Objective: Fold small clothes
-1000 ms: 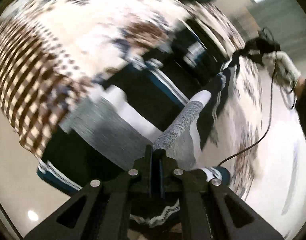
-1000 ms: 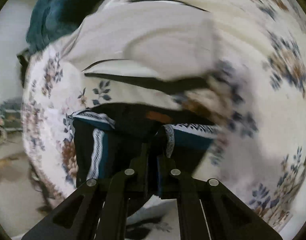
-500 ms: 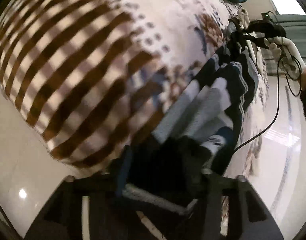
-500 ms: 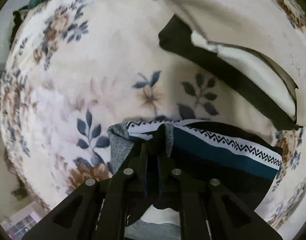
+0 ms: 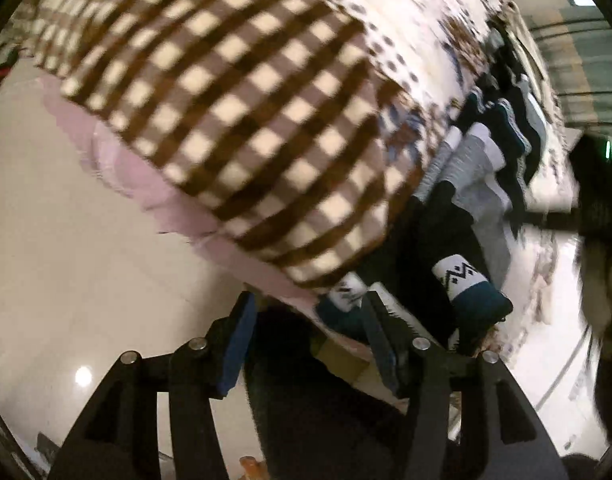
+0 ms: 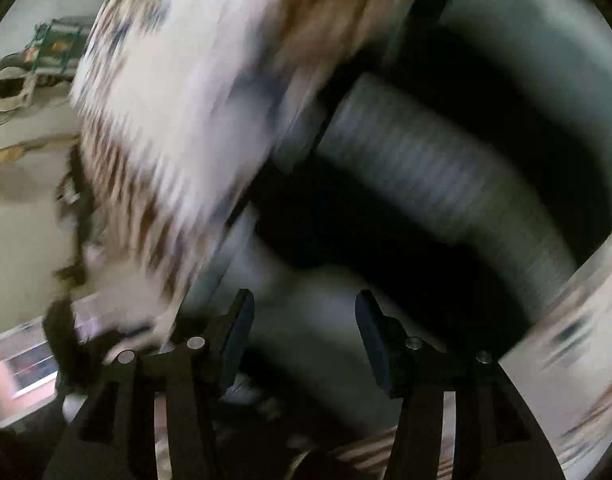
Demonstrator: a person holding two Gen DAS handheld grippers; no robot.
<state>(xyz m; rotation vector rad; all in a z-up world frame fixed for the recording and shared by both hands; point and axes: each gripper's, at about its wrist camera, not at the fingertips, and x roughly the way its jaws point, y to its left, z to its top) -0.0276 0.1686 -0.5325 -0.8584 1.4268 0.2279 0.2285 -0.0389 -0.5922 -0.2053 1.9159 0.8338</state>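
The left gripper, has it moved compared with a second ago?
Yes. The left gripper has swung away from the patterned sweater toward the checked edge of the bedspread, over the floor. Its jaws are opening, with nothing between them.

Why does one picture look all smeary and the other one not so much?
Right wrist view: heavy motion blur smears the flowered cover and the grey-and-black garment. Left wrist view: sharper, only lightly blurred; the checked blanket bulges from fisheye distortion, and a lamp glints off the shiny floor.
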